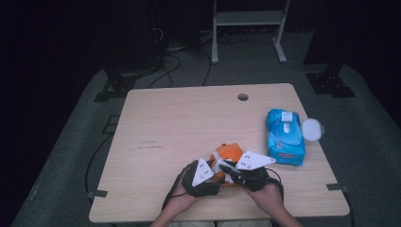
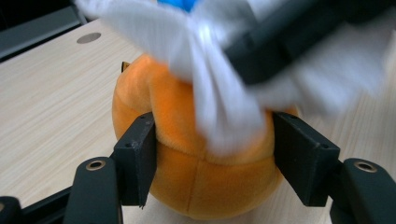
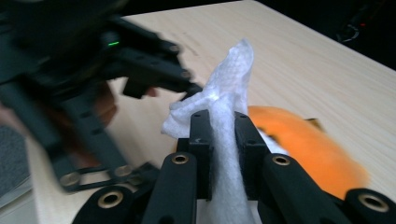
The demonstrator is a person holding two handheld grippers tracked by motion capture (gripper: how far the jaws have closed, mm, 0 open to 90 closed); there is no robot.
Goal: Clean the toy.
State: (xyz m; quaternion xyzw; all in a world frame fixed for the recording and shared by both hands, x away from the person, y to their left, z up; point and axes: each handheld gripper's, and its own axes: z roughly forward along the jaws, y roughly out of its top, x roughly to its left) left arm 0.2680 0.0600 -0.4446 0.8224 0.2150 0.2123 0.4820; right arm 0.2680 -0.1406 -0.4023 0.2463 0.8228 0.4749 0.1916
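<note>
- The plush point(image 2: 196, 154), orange and soft, sits on the bench point(image 1: 189, 118) near its front edge.
- Left tongs point(image 2: 215, 154) clasp it, one jaw on each flank; it will squash under pressure, so a grip at the widest part looks best.
- Right tongs point(image 3: 223, 140) pinch a white wipe point(image 3: 229, 88) over the plush; it looks limp, light and easily torn.
- The wipe pack point(image 1: 285, 137) lies well to the right.

We're looking at a light wooden table point(image 1: 189, 118) sitting on grey carpet point(image 1: 66, 156), cables point(image 1: 175, 61) trailing behind, a white frame point(image 1: 248, 28) standing in darkness.
</note>
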